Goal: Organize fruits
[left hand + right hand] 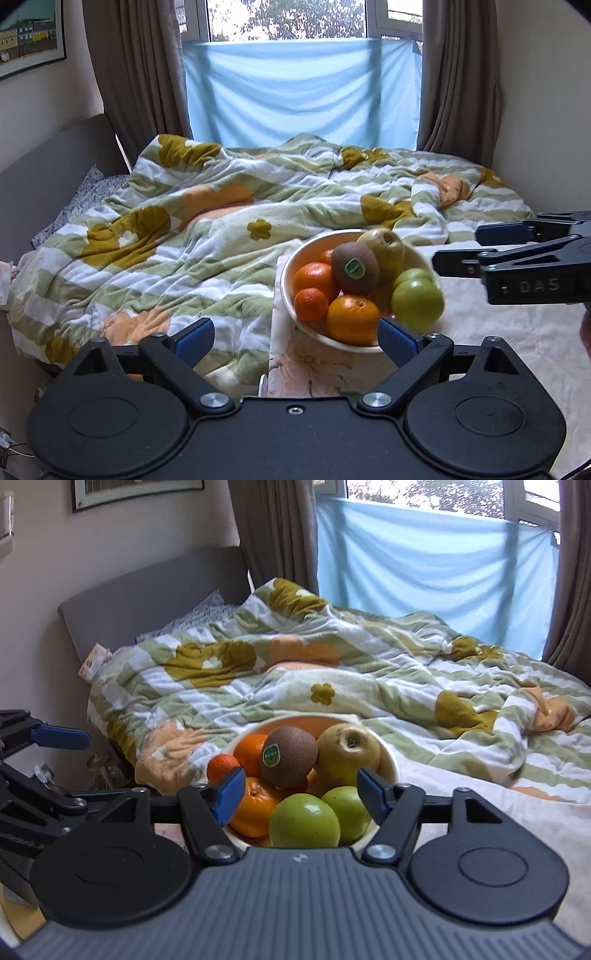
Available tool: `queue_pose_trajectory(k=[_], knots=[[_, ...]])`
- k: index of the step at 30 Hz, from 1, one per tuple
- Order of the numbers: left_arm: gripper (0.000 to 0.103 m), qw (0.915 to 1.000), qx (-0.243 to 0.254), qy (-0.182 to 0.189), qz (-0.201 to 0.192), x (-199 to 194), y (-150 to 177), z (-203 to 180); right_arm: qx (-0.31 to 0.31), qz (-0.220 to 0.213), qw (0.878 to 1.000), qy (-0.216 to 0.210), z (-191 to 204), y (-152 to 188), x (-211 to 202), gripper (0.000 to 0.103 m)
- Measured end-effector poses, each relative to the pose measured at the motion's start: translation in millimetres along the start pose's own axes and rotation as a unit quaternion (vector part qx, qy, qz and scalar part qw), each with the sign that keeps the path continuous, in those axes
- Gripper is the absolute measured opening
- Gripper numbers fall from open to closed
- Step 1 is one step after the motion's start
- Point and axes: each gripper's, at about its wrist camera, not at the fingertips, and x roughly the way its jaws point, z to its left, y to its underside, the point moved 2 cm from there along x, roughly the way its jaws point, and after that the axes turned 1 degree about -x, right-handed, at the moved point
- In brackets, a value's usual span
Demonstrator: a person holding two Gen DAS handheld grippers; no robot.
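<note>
On the bed, one bowl (392, 763) full of fruit.
We count one kiwi (290, 756) with a sticker, one yellow pear (347, 753), two green apples (304, 821) and four oranges (352, 319) piled inside. Our two grippers are both spread wide and hold nothing: the right gripper (301, 792) above the bowl, the left gripper (295, 341) just beside it.

The bowl (391, 764) has its near rim hidden behind the right claw (301, 794).
</note>
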Motion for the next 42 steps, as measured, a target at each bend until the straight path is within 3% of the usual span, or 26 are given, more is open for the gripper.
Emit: queue_pose_trajectory(k=[4, 8, 19, 30, 42], knots=[[0.097, 0.9999, 0.002, 0.000, -0.016, -26, -5, -16, 0.012, -0.009, 1.000, 0.019, -7, -6, -49, 0.084], [0.098, 0.9997, 0.002, 0.001, -0.023, -53, -10, -37, 0.038, -0.010, 0.998, 0.051, -20, -4, -100, 0.103], [0.103, 0.9998, -0.001, 0.016, -0.012, -97, 3, -97, 0.091, 0.023, 0.981, 0.169, -53, 37, -211, 0.103], [0.103, 0.9998, 0.007, 0.019, -0.005, -112, 29, -130, 0.134, 0.079, 0.960, 0.233, -72, 95, -245, 0.103], [0.103, 0.9997, 0.019, 0.016, -0.009, -115, 32, -139, 0.143, 0.083, 0.959, 0.231, -77, 105, -251, 0.103]])
